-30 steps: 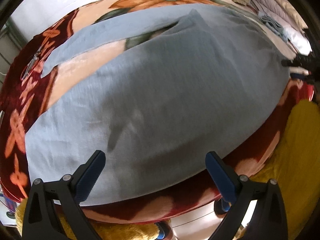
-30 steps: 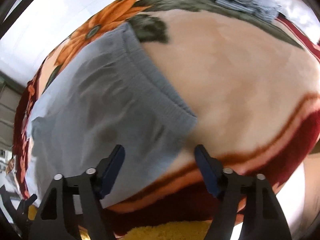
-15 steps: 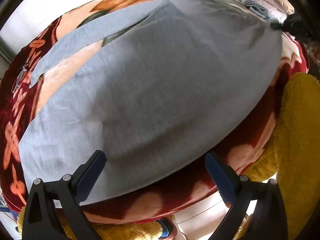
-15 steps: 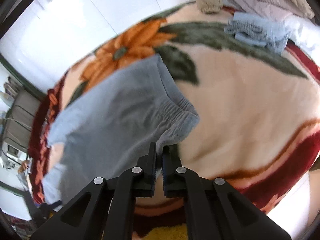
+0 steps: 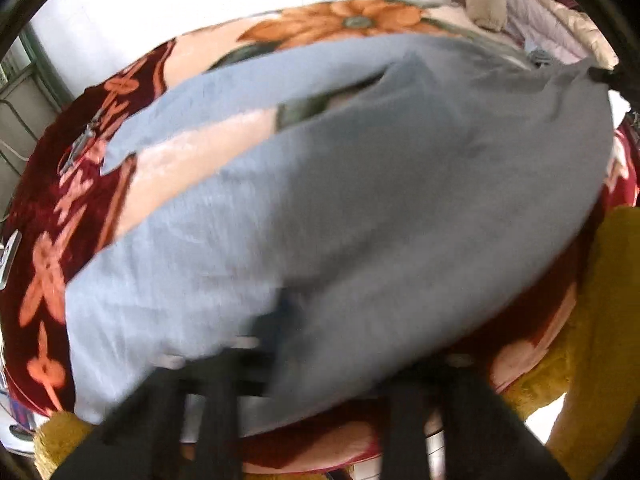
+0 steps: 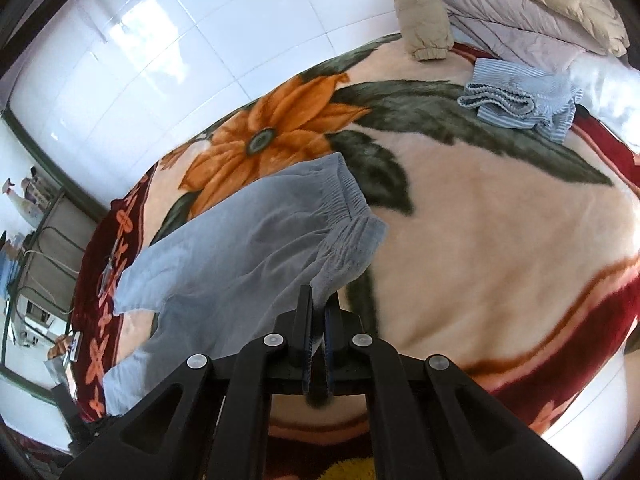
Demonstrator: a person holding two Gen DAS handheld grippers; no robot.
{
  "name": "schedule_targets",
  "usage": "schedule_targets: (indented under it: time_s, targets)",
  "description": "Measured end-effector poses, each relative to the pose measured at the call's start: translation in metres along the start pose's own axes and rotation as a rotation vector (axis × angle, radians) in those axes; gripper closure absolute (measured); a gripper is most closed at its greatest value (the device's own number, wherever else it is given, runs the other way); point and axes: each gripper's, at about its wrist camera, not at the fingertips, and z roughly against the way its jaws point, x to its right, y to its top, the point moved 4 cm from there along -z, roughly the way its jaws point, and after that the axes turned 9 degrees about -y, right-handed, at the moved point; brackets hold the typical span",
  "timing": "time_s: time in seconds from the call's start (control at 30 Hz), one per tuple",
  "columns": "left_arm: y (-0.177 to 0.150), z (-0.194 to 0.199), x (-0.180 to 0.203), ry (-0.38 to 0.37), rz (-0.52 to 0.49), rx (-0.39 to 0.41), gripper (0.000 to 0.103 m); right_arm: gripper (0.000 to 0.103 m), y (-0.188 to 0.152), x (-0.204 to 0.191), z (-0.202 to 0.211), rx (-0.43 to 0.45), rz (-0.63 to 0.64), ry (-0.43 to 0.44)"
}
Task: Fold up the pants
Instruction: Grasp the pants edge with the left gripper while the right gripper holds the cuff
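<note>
The blanket [image 6: 500, 208] covered the bed. On it lay the grey pants [image 5: 360, 208], legs spread toward the far left, waist corner lifted off the blanket. The right gripper [image 6: 318, 320] was clamped on that waistband corner. The left gripper [image 5: 320, 376] sat blurred at the near leg's edge; I could not tell its gap. To fold well, both should probably lift together, carrying the near edge over the far one evenly.

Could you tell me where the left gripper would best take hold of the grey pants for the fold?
Probably the near leg's hem edge, approached from the bed's front edge. The right gripper already pinches the waistband corner, so the pants would lift evenly.
</note>
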Motion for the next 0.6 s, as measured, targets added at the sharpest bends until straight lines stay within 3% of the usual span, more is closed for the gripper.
schedule_targets:
  time_s: [0.1, 0.2, 0.27, 0.47, 0.6]
  targets:
    - [0.010, 0.017, -0.005, -0.067, 0.057, 0.041, 0.095, 0.098, -0.004, 0.005, 0.000, 0.000, -0.001, -0.016]
    - [0.017, 0.045, -0.007, -0.215, 0.127, 0.072, 0.097, 0.098, -0.008, 0.013, 0.005, 0.008, 0.001, -0.034]
    - [0.018, 0.061, 0.002, -0.268, 0.123, 0.094, 0.097, 0.098, -0.009, 0.017, 0.009, 0.013, -0.008, -0.021]
    - [0.025, 0.092, 0.017, -0.286, 0.084, 0.143, 0.098, 0.098, 0.002, 0.012, 0.011, 0.012, 0.018, -0.016]
    - [0.052, 0.106, 0.003, -0.272, 0.109, 0.196, 0.098, 0.098, 0.028, -0.003, 0.002, 0.010, 0.032, -0.009]
